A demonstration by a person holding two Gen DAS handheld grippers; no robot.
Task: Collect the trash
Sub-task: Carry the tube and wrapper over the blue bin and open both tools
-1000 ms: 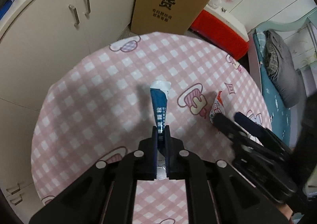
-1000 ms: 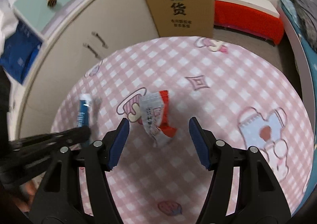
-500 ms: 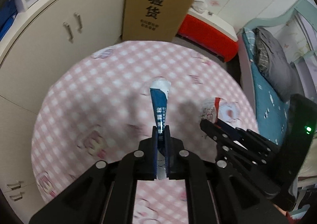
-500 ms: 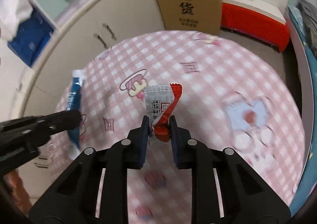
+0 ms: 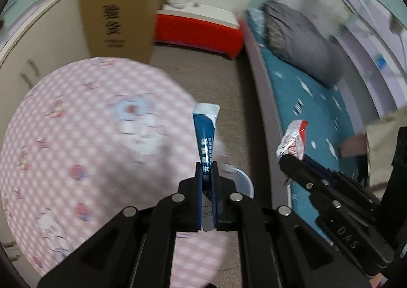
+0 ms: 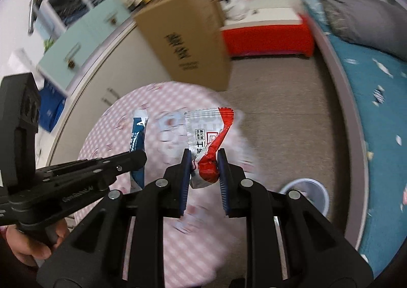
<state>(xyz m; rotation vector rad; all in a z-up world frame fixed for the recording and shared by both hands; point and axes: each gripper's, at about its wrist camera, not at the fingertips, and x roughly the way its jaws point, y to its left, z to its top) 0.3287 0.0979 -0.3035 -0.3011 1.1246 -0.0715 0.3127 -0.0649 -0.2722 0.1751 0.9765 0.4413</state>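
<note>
Each tool carries one piece: the left tool clenches a blue sachet, the right tool a red-white wrapper, lifted past the table toward the white bin below, presumably for dropping.

Black tool frames, silver screws, blue ribbed pads.

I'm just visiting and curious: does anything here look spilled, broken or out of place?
Nothing stands out. The blue sachet is pinched in the left tool, the crumpled red-and-white wrapper in the right tool. A white bin stands upright on the floor beside the pink checked table.
</note>
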